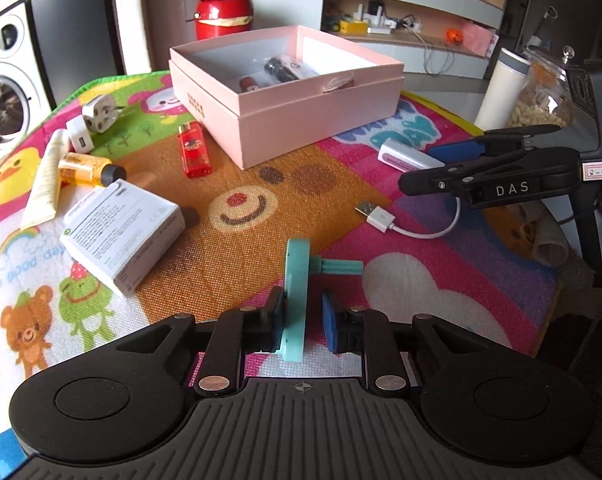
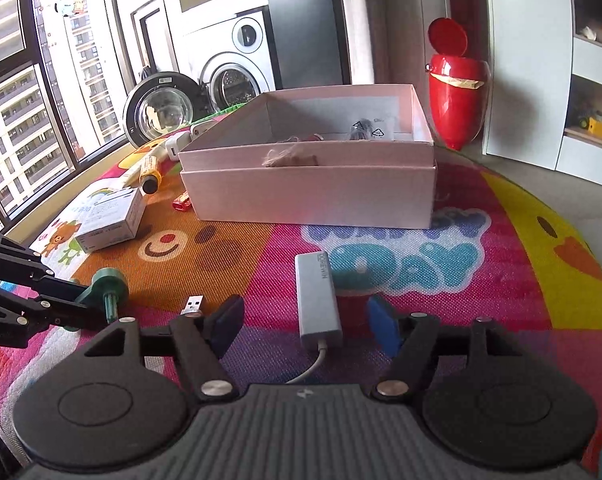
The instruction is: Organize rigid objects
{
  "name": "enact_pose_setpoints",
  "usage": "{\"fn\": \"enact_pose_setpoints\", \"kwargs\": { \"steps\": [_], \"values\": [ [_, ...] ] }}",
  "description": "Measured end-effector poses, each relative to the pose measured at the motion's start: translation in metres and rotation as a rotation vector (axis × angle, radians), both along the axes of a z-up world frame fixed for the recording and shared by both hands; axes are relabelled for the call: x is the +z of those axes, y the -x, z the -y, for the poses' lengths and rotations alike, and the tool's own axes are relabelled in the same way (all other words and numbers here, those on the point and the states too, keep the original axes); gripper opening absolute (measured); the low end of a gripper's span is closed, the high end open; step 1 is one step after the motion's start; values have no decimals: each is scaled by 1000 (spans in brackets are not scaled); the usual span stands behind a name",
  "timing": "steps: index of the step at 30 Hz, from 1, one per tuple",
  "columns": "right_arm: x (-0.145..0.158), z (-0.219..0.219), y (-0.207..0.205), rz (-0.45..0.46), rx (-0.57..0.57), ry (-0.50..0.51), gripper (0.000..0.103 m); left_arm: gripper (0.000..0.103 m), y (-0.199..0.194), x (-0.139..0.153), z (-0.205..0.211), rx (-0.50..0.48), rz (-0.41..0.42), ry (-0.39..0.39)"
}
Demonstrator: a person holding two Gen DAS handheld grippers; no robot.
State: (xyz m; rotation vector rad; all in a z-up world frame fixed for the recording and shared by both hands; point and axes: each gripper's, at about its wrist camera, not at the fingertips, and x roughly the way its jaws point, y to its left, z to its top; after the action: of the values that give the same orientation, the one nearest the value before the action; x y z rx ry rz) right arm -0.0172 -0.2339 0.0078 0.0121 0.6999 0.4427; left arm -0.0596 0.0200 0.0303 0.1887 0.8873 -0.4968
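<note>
The left gripper (image 1: 303, 316) is clamping a teal plastic part (image 1: 297, 292) by its flat disc, which is standing on edge between the pads (the log of the frames agrees: the fingers are as close as they get, and the left pad is pressing on the disc face). A short ribbed stem is sticking out of the disc to the right, level above the mat (image 1: 261, 208). In the right wrist view the same part (image 2: 110, 286) is showing at the left edge, held at the tips of the black fingers.

The right gripper (image 2: 307, 326) is standing with its fingers apart, one on each side of a grey adapter (image 2: 317, 300) that is lying flat on the mat; neither blue pad is touching it. A white cable is running from the adapter's near end back under the gripper, and its USB plug (image 2: 193, 304) is lying just left of the left finger.

The pink box (image 1: 289, 92) is sitting open at the far side of the mat, with a few small items already inside. To its left are lying a red lighter (image 1: 195, 150), a white carton (image 1: 121, 232), an amber bottle (image 1: 87, 168), a tube (image 1: 47, 180) and two white plugs (image 1: 89, 124).
</note>
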Motion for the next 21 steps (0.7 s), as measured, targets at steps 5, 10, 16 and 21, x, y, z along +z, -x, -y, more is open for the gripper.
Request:
{"fn": "enact_pose_setpoints", "kwargs": {
  "steps": [5, 10, 16, 21],
  "values": [
    [0, -1, 1, 3, -1, 9, 69, 25, 13, -1, 6, -81, -3, -32],
    [-1, -2, 1, 6, -1, 19, 69, 32, 11, -3, 11, -66, 8, -3],
    [-1, -3, 1, 8, -1, 25, 69, 31, -18, -6, 5, 172, 82, -20],
    [-1, -3, 1, 8, 0, 25, 69, 30, -27, -4, -5, 224, 47, 14]
  ]
}}
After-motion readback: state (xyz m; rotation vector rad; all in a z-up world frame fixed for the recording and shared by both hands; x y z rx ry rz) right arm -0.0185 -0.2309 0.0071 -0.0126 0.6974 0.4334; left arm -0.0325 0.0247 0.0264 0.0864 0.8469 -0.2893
